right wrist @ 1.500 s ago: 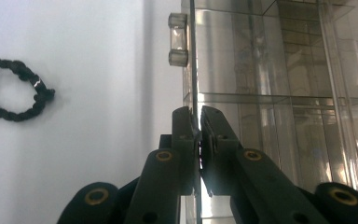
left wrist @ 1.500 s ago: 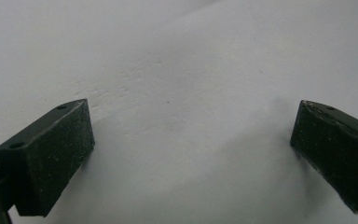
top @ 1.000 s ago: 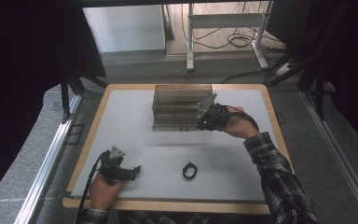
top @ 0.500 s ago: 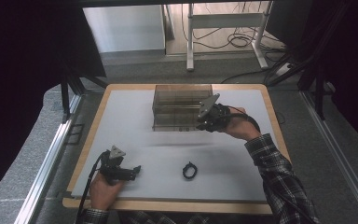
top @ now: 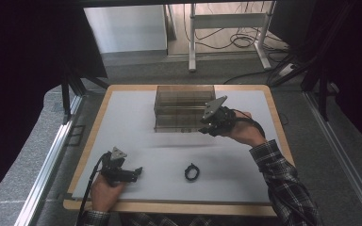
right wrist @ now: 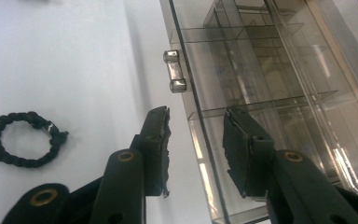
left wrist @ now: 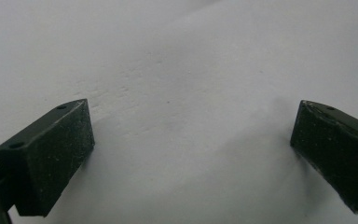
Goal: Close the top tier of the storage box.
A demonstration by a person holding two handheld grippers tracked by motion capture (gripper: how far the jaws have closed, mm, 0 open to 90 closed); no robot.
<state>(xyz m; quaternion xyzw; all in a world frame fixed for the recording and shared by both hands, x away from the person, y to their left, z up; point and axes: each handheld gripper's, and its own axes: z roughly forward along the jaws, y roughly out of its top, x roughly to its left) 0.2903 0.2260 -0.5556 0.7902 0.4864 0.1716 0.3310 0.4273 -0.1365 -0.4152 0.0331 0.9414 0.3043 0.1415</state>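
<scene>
1. At the centre right of the high view, we had our right gripper (top: 206, 127) against the front of the smoked clear drawer box (top: 181, 100), the jaws having just been opening.
2. In the right gripper view its pads (right wrist: 156, 140) stood partly apart astride the drawer's front edge, gripping nothing; the metal knob (right wrist: 175, 71) sat just beyond them.
3. We judged the step to be work on the drawer, with the grip just let go.
4. Low in the high view, the black braided bracelet (top: 192, 172) lay on the white table (top: 132, 127), well apart from the box.
5. Our left gripper (top: 134, 172) rested wide open and empty at lower left.
6. Next, we judged, called for reaching down to the bracelet and closing on its cord.
</scene>
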